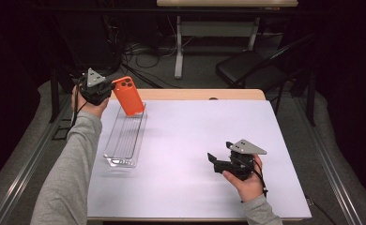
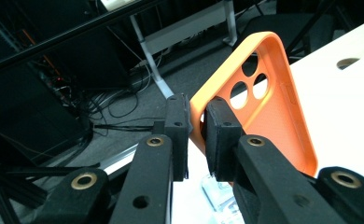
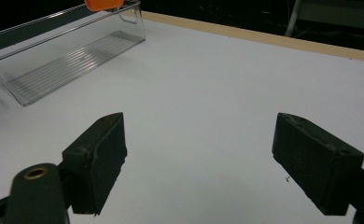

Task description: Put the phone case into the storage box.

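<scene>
An orange phone case (image 1: 128, 96) hangs tilted over the far end of a clear plastic tray (image 1: 111, 136) at the table's left. My left gripper (image 1: 107, 89) is shut on the case's upper edge near the camera holes. In the left gripper view the pads (image 2: 220, 135) pinch the case's rim (image 2: 273, 107), with its inner side facing the camera. My right gripper (image 1: 217, 161) hovers low over the white table at the right front. Its jaws stand wide apart with nothing between them (image 3: 203, 158). The tray (image 3: 54, 28) lies beyond them, with the case's lower corner (image 3: 103, 3) above it.
The white table top (image 1: 195, 131) spreads between the tray and the right gripper. A wooden strip (image 1: 204, 94) edges its far side. A black chair (image 1: 247, 65) and a desk frame (image 1: 179, 47) stand on the floor behind the table.
</scene>
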{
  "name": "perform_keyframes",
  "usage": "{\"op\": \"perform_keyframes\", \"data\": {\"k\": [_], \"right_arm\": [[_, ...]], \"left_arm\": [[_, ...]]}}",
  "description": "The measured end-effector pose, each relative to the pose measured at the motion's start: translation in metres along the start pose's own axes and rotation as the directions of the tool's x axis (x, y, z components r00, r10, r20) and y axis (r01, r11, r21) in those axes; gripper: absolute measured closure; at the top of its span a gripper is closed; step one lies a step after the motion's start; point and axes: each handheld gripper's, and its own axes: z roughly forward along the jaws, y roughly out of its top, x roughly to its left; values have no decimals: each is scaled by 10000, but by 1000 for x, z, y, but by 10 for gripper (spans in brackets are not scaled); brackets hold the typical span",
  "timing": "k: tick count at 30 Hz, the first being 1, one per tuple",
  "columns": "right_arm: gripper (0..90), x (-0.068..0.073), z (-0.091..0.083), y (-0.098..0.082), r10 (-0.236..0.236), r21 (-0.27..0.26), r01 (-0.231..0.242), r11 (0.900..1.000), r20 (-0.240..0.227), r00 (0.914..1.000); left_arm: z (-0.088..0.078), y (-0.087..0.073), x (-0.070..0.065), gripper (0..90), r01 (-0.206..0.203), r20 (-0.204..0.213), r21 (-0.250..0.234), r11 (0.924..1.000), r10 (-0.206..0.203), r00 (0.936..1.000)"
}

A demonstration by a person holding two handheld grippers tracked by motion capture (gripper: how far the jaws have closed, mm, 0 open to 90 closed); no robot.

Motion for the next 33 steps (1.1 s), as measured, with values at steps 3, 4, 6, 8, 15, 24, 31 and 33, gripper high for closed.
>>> {"op": "perform_keyframes", "data": {"k": [3,4,6,8,15,24,31,33], "right_arm": [[160,0,-1,0,34,-20,-34,10000,33,10000],[158,0,-1,0,15,-27,-15,10000,85,10000],[153,-1,0,0,41,-11,-41,10000,73,10000],[150,-1,-1,0,-15,0,15,10000,141,9999],[141,0,-1,-1,26,-57,-25,10000,198,9998],[111,-1,0,-2,76,-48,-76,10000,115,9999],[101,-1,0,-2,32,-56,-31,10000,204,9998],[95,-1,0,-3,47,-72,-46,10000,178,9998]], "left_arm": [[2,-1,0,810,-165,-7,57,9998,165,9999],[3,-2,1,810,-201,-29,30,9998,201,9998],[4,-2,1,810,-271,-48,9,9996,271,9996],[6,-2,1,810,-363,-41,26,9993,363,9993],[11,-4,1,810,-693,-96,129,9975,694,9975],[18,-7,-2,810,-1364,-252,349,9900,1373,9902],[24,-8,-7,810,-1863,-250,454,9814,1876,9819],[25,-9,-9,810,-1944,-220,458,9799,1955,9805]]}}
